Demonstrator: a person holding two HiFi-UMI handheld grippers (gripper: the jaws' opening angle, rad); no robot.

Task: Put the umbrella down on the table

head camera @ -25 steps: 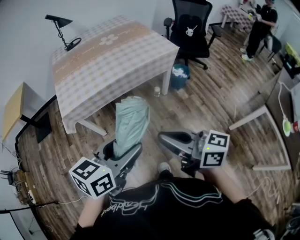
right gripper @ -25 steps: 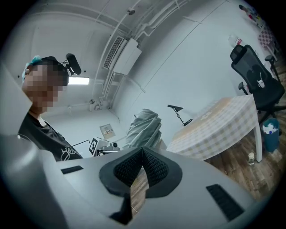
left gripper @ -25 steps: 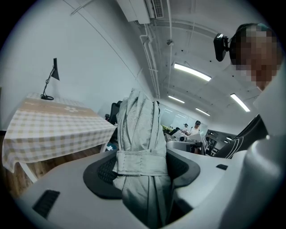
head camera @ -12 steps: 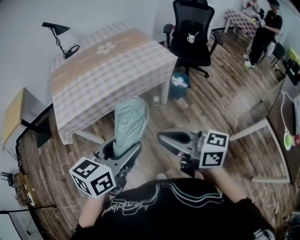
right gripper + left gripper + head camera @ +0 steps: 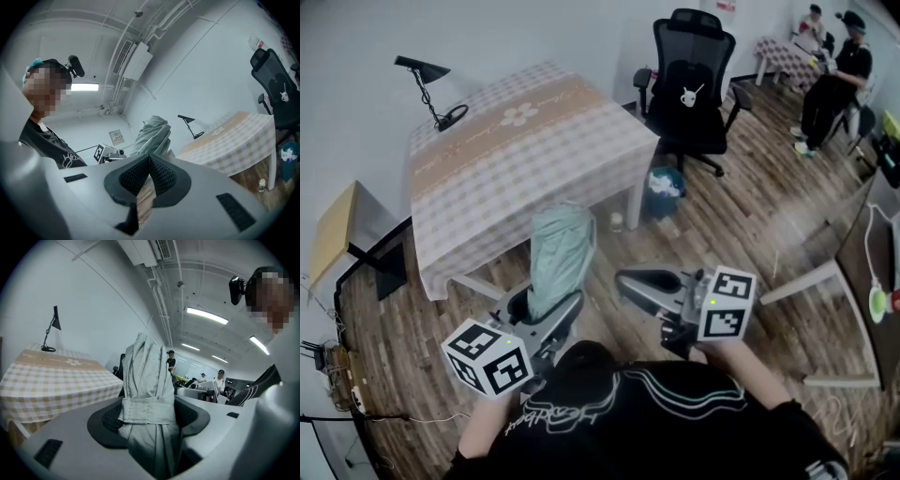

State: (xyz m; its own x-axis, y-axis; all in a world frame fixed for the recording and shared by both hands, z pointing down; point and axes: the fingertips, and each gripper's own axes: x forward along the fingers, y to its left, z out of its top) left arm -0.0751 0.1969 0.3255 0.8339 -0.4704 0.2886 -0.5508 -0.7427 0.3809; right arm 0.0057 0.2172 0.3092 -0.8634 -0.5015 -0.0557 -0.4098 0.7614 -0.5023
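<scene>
The umbrella [image 5: 561, 255], folded and pale green, is off the worktop: it stands nearly upright in the air in front of the person, above the wooden floor [image 5: 722, 234] and just short of the worktop's near edge. In the left gripper view the umbrella [image 5: 149, 376] fills the middle of the frame, its strap wrapped round the folds at the level of the dark pads.

The left gripper [image 5: 542, 305] is closed on the lower part of the umbrella, one pad on each side of the fabric, and its view shows the same clamp [image 5: 149, 417]. The right gripper [image 5: 628, 281] is just beside it and holds nothing. Its own view shows the jaws [image 5: 150, 172] brought together, the ribbed pads meeting at their tips, with the umbrella [image 5: 152, 133] visible beyond them.

The worktop [image 5: 516, 141] wears a checked cloth with a tan band and a flower motif. A black lamp [image 5: 431, 89] stands at its far left corner. A black office chair [image 5: 692, 80] is at its right end, with a blue bin [image 5: 664, 192] and a small bottle [image 5: 617, 222] on the floor by the near leg. Two people [image 5: 834, 80] are in the far right corner.
</scene>
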